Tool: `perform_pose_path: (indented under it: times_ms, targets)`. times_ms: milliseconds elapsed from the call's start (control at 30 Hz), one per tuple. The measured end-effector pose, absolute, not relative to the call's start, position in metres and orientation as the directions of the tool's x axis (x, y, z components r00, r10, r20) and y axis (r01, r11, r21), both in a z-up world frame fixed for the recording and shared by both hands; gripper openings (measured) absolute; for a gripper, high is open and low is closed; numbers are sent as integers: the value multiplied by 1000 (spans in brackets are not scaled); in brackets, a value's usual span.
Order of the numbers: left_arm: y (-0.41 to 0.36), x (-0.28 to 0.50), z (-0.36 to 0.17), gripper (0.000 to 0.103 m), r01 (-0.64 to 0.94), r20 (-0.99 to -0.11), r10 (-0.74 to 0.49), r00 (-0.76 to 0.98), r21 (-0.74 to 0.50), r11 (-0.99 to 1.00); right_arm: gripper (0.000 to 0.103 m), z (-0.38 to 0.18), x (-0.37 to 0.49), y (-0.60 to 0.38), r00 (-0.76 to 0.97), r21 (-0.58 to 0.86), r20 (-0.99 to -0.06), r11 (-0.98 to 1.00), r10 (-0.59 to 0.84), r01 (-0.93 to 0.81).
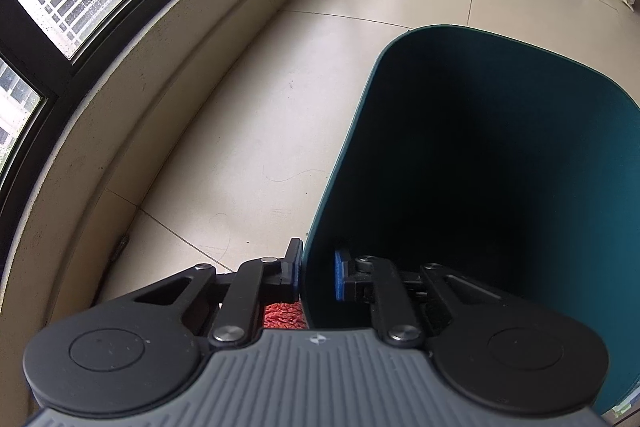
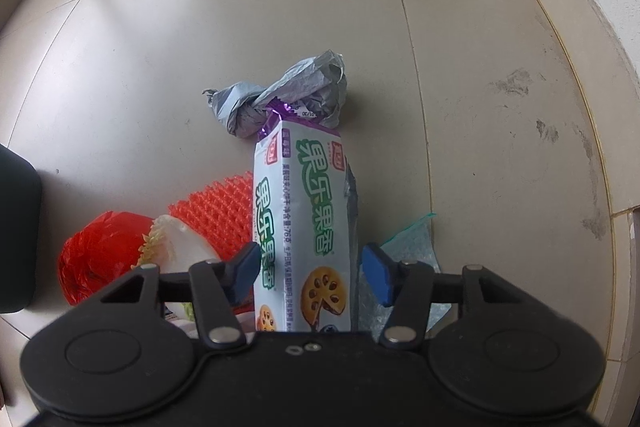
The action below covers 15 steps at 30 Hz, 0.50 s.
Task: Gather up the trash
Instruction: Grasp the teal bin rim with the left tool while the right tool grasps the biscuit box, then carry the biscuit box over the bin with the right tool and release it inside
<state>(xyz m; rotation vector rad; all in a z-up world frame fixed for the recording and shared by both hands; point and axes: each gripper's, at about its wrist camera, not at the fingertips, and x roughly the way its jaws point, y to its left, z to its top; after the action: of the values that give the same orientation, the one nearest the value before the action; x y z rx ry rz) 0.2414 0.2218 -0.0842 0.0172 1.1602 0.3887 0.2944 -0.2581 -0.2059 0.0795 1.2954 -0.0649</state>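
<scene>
left gripper | clamped on bin wall | tiled floor

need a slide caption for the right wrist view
Right gripper straddles a white biscuit packet lying on the tiled floor, with crumpled grey paper beyond and red netting alongside.

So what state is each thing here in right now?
Left gripper: shut on the bin wall.
Bin: upright, inside too dark to see.
Right gripper: half open around the biscuit pack.
Biscuit pack: lying on the floor.
Grey bag: crumpled, knotted.
Red bag: crumpled.
</scene>
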Motion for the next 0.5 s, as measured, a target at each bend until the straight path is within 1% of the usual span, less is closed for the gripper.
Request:
perform_pose_path:
  times_ms: [133, 167, 200, 233, 267, 300, 400, 500]
  targets:
    - [207, 223, -82, 11, -261, -902, 290, 322, 210, 942, 44, -214, 292, -256, 252, 32, -968, 996, 9, 87]
    - [204, 219, -81, 10, -261, -906, 281, 317, 202, 944, 38, -217, 291, -255, 243, 29, -970, 996, 8, 84]
    - [199, 214, -80, 10, -255, -912, 274, 306, 198, 946, 30, -218, 291, -255, 238, 25, -971, 996, 4, 84]
    - [196, 210, -80, 10, -249, -915, 270, 298, 199, 948, 25, -219, 289, -255, 233, 17, -973, 996, -4, 89]
    - [192, 205, -80, 10, -245, -919, 265, 292, 196, 949, 16, -220, 288, -255, 228, 19, -974, 995, -3, 95]
    - [186, 200, -79, 10, -234, -922, 258, 287, 194, 953, 12, -220, 286, -255, 226, 24, -974, 995, 1, 100]
    - [170, 191, -78, 10, -204, -928, 244, 283, 190, 960, 6, -214, 281, -255, 244, 14, -970, 997, -6, 80]
    - [156, 183, -78, 10, -190, -925, 250, 287, 201, 961, 5, -195, 278, -255, 264, 9, -965, 998, -6, 56]
